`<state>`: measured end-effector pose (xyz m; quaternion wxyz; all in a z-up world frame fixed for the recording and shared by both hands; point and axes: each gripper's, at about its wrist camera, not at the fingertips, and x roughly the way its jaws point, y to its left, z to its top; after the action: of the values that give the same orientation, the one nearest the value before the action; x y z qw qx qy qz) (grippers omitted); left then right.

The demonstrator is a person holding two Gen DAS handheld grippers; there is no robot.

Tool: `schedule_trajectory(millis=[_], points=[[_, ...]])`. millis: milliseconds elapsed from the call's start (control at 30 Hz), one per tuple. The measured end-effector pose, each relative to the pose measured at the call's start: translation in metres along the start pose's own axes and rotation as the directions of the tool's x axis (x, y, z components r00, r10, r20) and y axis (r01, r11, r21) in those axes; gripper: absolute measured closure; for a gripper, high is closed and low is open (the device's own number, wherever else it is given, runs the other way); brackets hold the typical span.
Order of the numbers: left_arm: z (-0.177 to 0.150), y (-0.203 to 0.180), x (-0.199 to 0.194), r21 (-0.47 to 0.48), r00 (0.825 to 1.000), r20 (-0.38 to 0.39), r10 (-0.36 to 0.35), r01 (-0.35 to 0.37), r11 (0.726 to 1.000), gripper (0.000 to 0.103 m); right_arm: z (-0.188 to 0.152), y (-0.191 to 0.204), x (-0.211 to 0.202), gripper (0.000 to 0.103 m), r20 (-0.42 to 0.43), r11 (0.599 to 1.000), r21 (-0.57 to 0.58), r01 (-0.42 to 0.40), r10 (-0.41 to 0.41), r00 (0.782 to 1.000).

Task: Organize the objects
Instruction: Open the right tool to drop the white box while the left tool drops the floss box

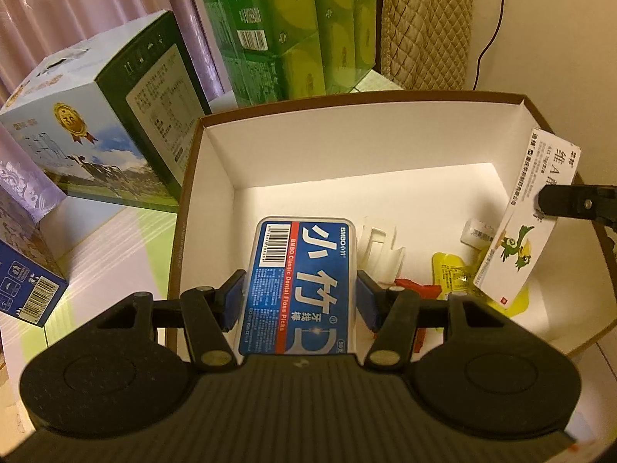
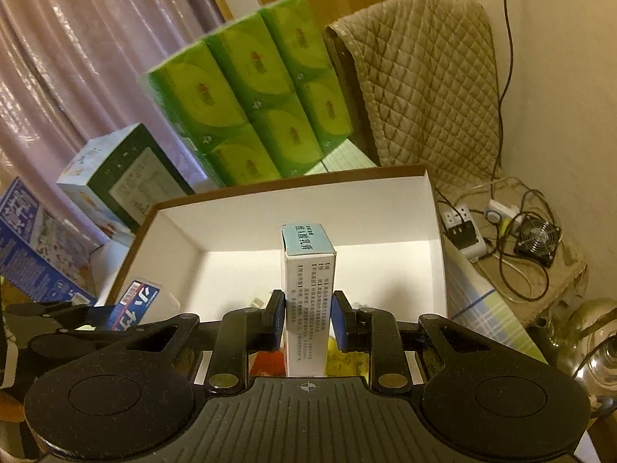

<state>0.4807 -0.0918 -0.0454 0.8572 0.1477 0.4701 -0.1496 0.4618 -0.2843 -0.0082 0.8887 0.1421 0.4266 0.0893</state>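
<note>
Blue pads on the left gripper (image 1: 300, 301) press both long sides of a floss pick case (image 1: 302, 285), so its jaws are clamped on it; the near end of the case is hidden under the gripper body. The case hangs over the near left part of a white-lined cardboard box (image 1: 216, 177). Just right of these jaws, on the box floor, lie a white plastic piece (image 1: 380, 249), a red wrapper (image 1: 414, 289) half covered by the right finger, a yellow sachet (image 1: 451, 274) and a small white packet (image 1: 476, 231) whose print is too small to read.

The right gripper (image 2: 308, 320) has its jaws shut on a slim ointment carton (image 2: 308, 293), which points forward over the box (image 2: 173, 227); the carton's lower end is cut off behind the gripper. Below these jaws only scraps of red and yellow show. In the left wrist view the same carton (image 1: 520, 227) leans over the right wall, with only one black fingertip of the right gripper in sight.

The box rests on a pale table with green stripes (image 1: 115, 239). Beyond the jaws stand a stack of green tissue packs (image 2: 250, 88), a milk carton box (image 1: 100, 135), a quilted cover (image 2: 420, 73) and a pinkish curtain (image 2: 77, 50). Far right lie a power strip (image 2: 461, 231), tangled cables and a small fan (image 2: 538, 239).
</note>
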Motion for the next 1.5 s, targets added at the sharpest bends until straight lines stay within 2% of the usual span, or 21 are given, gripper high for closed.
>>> schedule_trajectory(millis=[267,333,400,867,933,1000,1067,1500], points=[[0.005,-0.001,0.013,0.0,1.0,-0.022,0.0,0.0,1.0,0.048,0.01,0.0,0.017,0.078,-0.001,1.0,0.017,0.012,-0.012,1.0],[0.006,0.0,0.014,-0.001,1.0,-0.023,0.0,0.0,1.0,0.048,0.012,-0.001,0.018,0.065,0.008,1.0,0.024,0.003,-0.004,1.0],[0.007,0.0,0.016,-0.003,1.0,-0.024,0.001,-0.001,1.0,0.048,0.014,-0.001,0.019,0.06,0.01,1.0,0.03,-0.005,0.005,1.0],[0.013,0.004,0.026,-0.017,0.999,-0.033,0.01,-0.011,1.0,0.048,0.008,-0.014,0.031,0.055,-0.05,0.998,0.057,0.004,-0.001,0.999],[0.014,0.004,0.026,-0.015,1.0,-0.023,0.016,-0.016,1.0,0.045,0.007,-0.017,0.03,0.055,-0.054,0.998,0.067,0.004,0.0,0.999],[0.015,0.005,0.025,-0.014,1.0,-0.013,0.023,-0.023,1.0,0.036,0.005,-0.018,0.03,0.055,-0.057,0.998,0.066,0.004,0.0,0.998],[0.016,0.005,0.022,-0.01,0.999,0.008,0.032,-0.032,0.999,0.02,0.005,-0.018,0.029,0.055,-0.058,0.998,0.063,0.003,0.001,0.998],[0.014,0.006,0.002,-0.018,0.999,0.043,0.026,-0.025,1.0,0.015,-0.002,-0.012,0.017,0.051,-0.064,0.999,0.032,0.009,-0.007,0.998]])
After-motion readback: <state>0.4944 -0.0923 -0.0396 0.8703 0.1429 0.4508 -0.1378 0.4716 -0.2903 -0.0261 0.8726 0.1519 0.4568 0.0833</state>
